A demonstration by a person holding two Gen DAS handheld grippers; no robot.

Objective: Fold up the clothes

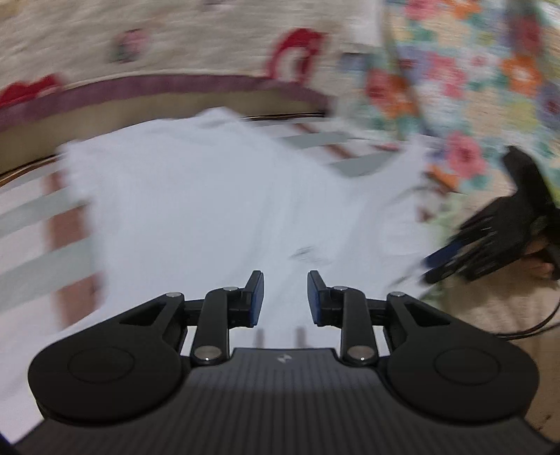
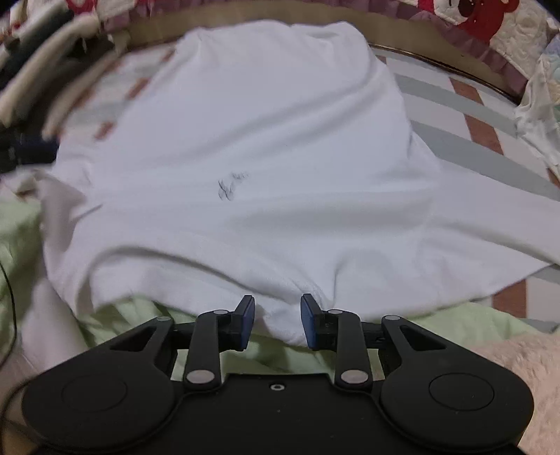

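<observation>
A white T-shirt point(image 1: 210, 210) point(image 2: 262, 140) lies spread flat on the bed, with a small dark mark point(image 2: 231, 185) near its middle. My left gripper point(image 1: 285, 276) hovers over the shirt with its jaws apart and nothing pinched; the view is blurred. My right gripper point(image 2: 276, 301) stands at the shirt's near edge, jaws apart. A tongue of white cloth lies between its pads, which do not press on it. In the left wrist view the right gripper point(image 1: 432, 266) shows as a blurred black shape at the shirt's right side.
The shirt rests on a striped sheet point(image 2: 472, 115) and a pale green blanket point(image 2: 21, 238). A pile of clothes point(image 2: 42, 70) sits at the far left. Floral fabric point(image 1: 455, 70) hangs at the right. A quilt with red bears point(image 2: 472, 17) lies beyond.
</observation>
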